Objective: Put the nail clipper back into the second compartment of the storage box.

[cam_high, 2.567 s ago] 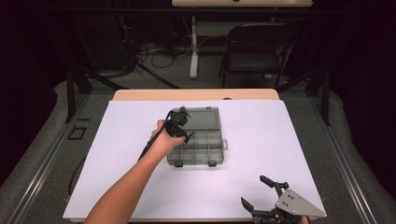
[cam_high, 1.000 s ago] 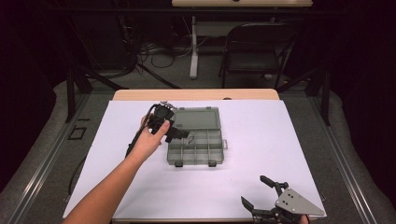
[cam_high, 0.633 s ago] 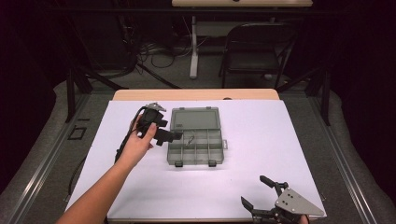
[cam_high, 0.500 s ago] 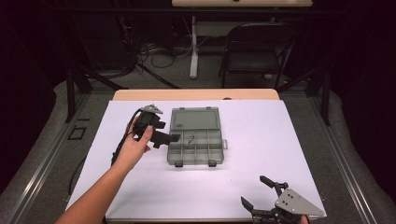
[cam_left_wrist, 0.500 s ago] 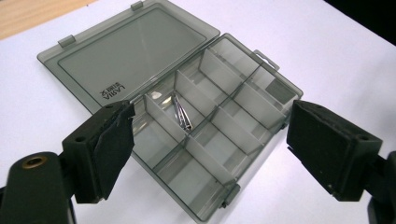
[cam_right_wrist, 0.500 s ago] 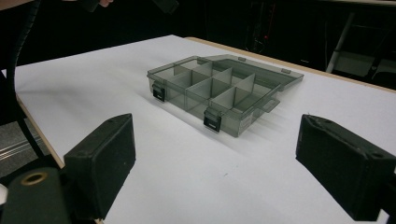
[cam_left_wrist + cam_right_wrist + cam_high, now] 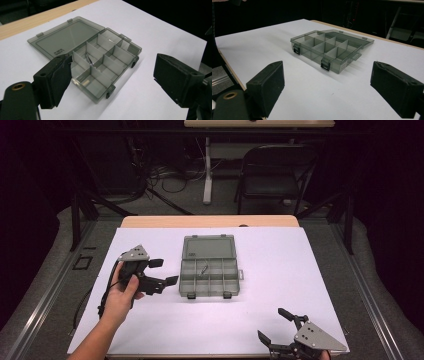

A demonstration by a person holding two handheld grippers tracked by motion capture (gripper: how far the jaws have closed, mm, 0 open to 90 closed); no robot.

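A translucent grey plastic compartment box (image 7: 209,267) lies open on the white table sheet (image 7: 280,270). Just left of it, the left gripper (image 7: 164,272) is held spread. The right gripper (image 7: 274,326), spread, sits well right-below it.

A small metallic item (image 7: 89,60) lying in a middle cell of the open smoky-grey plastic compartment box (image 7: 100,67) is too small to identify, possibly a bent wire or clip. Nearer the table edge than that box, the right gripper (image 7: 280,325) is cut off by the high view's bottom edge.
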